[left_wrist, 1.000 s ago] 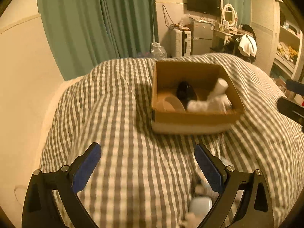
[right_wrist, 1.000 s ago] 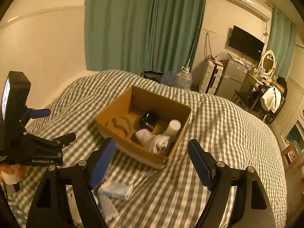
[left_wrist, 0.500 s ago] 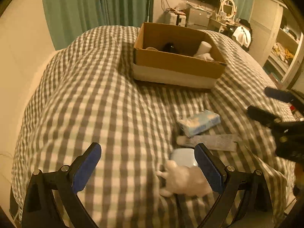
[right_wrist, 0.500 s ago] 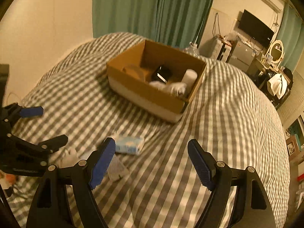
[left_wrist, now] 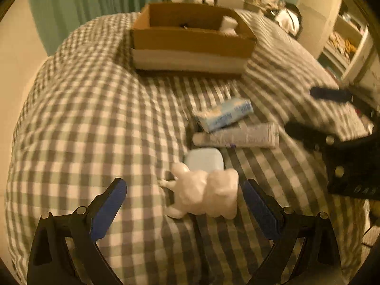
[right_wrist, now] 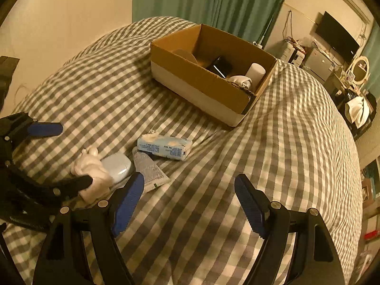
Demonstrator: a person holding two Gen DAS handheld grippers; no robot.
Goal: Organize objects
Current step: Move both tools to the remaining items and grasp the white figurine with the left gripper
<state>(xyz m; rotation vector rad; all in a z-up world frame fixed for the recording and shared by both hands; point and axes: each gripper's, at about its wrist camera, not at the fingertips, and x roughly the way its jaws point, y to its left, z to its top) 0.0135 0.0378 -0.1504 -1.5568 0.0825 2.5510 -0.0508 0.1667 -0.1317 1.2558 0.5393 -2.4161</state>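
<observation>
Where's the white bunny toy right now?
The white bunny-shaped soft toy lies on the checked bedspread, between the open left gripper's fingers, touching the pale blue case.

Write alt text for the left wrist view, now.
Open left gripper hovers over a white plush toy on a checked bedspread, jaws wide and empty. Beyond lie a pale case, tube, blue packet and cardboard box.

A bed with a grey-checked cover (right_wrist: 285,142) carries a cardboard box (right_wrist: 201,83), a blue packet (right_wrist: 166,147), a grey tube (right_wrist: 149,171), a pale-blue case (right_wrist: 118,166) and a white figurine (left_wrist: 206,193).
</observation>
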